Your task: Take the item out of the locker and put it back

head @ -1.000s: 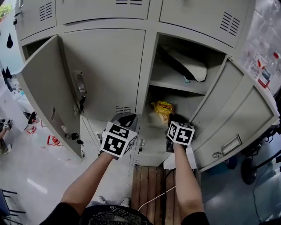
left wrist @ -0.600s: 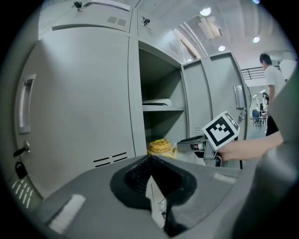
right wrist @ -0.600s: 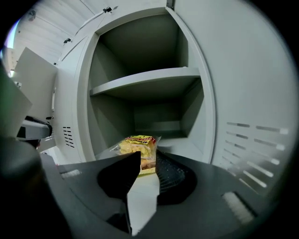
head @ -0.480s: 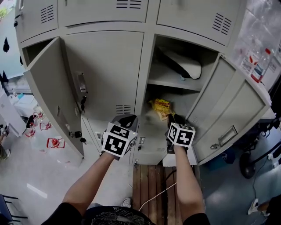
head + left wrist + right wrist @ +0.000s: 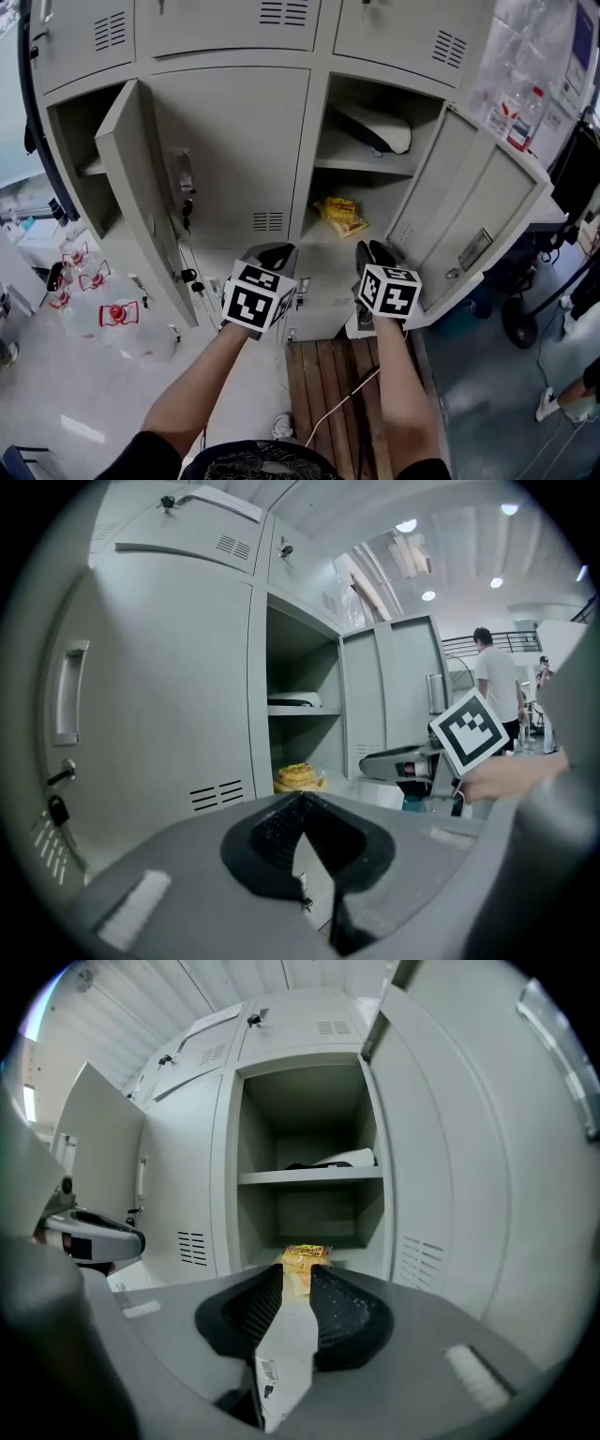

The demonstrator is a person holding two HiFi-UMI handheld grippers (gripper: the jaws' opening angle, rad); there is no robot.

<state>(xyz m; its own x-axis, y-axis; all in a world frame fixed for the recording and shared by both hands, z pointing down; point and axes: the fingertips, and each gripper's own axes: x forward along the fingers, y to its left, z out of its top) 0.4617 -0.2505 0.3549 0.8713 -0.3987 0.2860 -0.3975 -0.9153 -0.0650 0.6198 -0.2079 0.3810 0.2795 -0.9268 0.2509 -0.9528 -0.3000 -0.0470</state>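
A yellow snack bag (image 5: 340, 216) lies on the lower floor of the open locker compartment (image 5: 375, 202), under its shelf. It also shows in the left gripper view as the yellow bag (image 5: 298, 777) and, through the jaw gap of the right gripper view, as the bag (image 5: 306, 1254). My right gripper (image 5: 375, 251) is outside the locker, in front of the bag and apart from it. Its jaws stand a little apart with nothing between them (image 5: 296, 1274). My left gripper (image 5: 272, 251) hovers before the closed middle door, its jaw tips meeting (image 5: 300, 799), empty.
A white and black item (image 5: 375, 128) rests on the upper shelf. The locker's door (image 5: 469, 225) swings out at right; another open door (image 5: 136, 197) with hanging keys stands at left. A wooden pallet (image 5: 323, 394) lies below; water bottles (image 5: 103, 305) sit on the floor at left.
Both grippers have drawn back from the locker, the right one farther, leaving the yellow bag on the compartment floor. The view has widened to show more of the lockers.
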